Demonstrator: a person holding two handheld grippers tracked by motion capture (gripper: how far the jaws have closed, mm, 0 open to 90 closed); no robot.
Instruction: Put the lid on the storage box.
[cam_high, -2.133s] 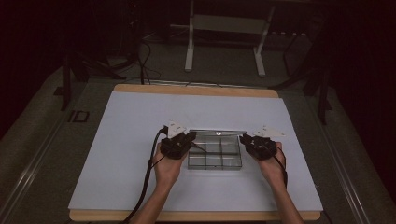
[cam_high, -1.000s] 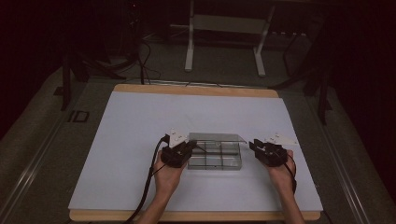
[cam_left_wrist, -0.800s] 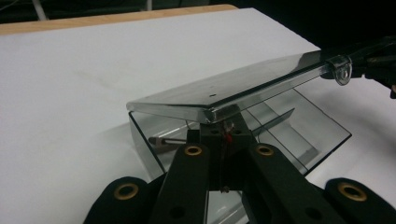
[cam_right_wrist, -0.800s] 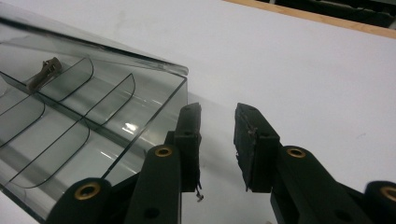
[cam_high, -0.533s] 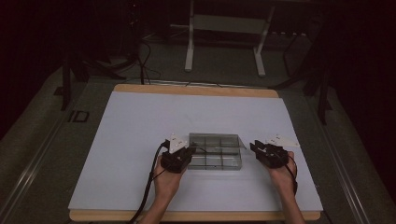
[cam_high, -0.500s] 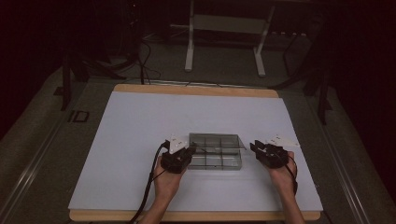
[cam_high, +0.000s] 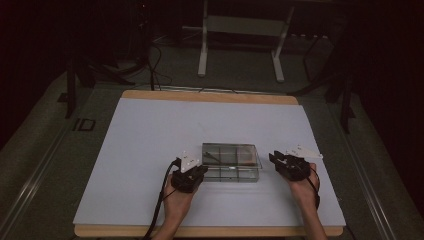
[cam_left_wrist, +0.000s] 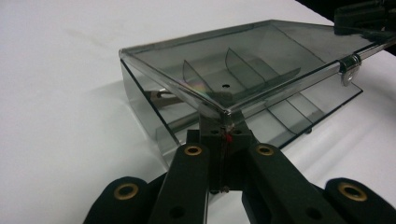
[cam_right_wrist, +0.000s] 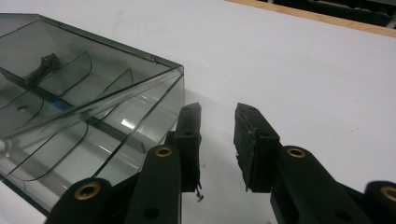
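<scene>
A clear smoky plastic compartment box (cam_high: 231, 162) lies on the white table mat near the front. Its lid (cam_left_wrist: 243, 60) stands ajar, tilted up above the base (cam_left_wrist: 144, 102). My left gripper (cam_left_wrist: 223, 128) is shut on the lid's near corner, at the box's left end (cam_high: 197, 170). My right gripper (cam_right_wrist: 218, 116) sits just off the box's right end (cam_high: 277, 159), open with nothing between its jaws. One far compartment holds a small dark object (cam_right_wrist: 42, 67).
The white mat (cam_high: 150, 130) covers a wooden tabletop whose front edge (cam_high: 210, 231) runs close to the forearms. A metal clasp (cam_left_wrist: 348, 70) sits on the lid's far edge. Dark floor, cables and a white stand lie beyond the table.
The right gripper has pulled away from the box's right end and now rests beside it. The left hand has sunk a little with the lid's corner in its jaws.
</scene>
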